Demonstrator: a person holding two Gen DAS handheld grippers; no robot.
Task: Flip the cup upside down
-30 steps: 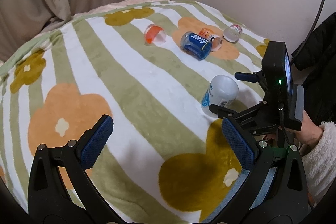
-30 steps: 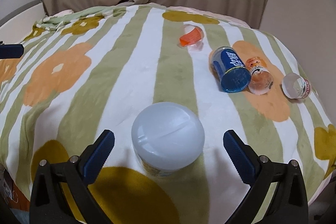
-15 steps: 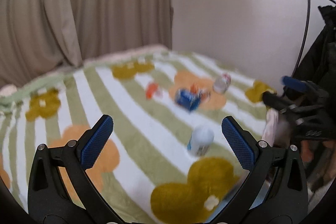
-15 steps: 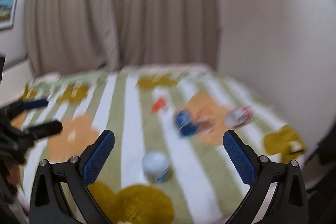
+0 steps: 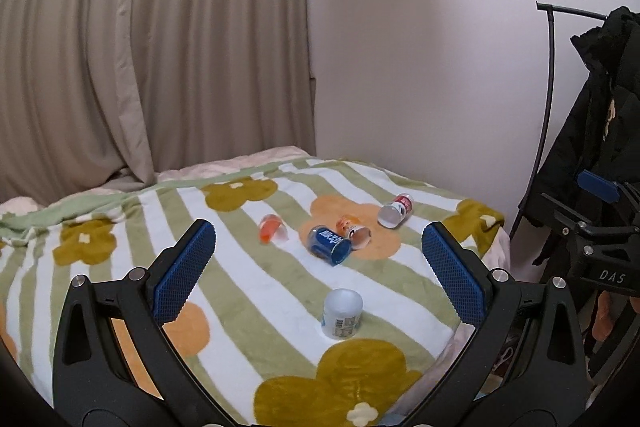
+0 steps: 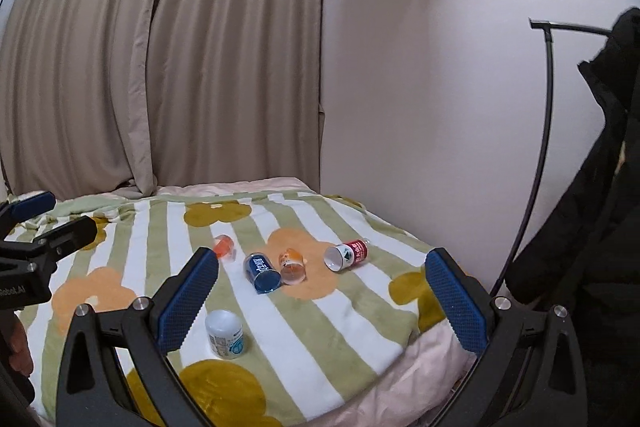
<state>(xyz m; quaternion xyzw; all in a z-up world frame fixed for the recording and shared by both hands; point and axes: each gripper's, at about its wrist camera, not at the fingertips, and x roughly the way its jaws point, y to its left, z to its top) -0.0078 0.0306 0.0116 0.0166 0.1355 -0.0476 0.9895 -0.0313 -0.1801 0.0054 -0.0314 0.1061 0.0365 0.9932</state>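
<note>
Both grippers pulling back from white cup [image 5: 343,313], jaws spread wide, holding nothing; cup sitting inverted on flowered blanket [image 5: 248,291], beige curtains [image 5: 160,47] hanging behind.

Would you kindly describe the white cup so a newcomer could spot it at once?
On the striped flower blanket, look near the front edge, just behind the big olive flower. The white cup stands there alone, base up, while the other four cups lie on their sides farther back.

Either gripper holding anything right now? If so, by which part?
Nothing is held. The left gripper and the right gripper are both open and empty; the white cup stands free on the blanket.
</note>
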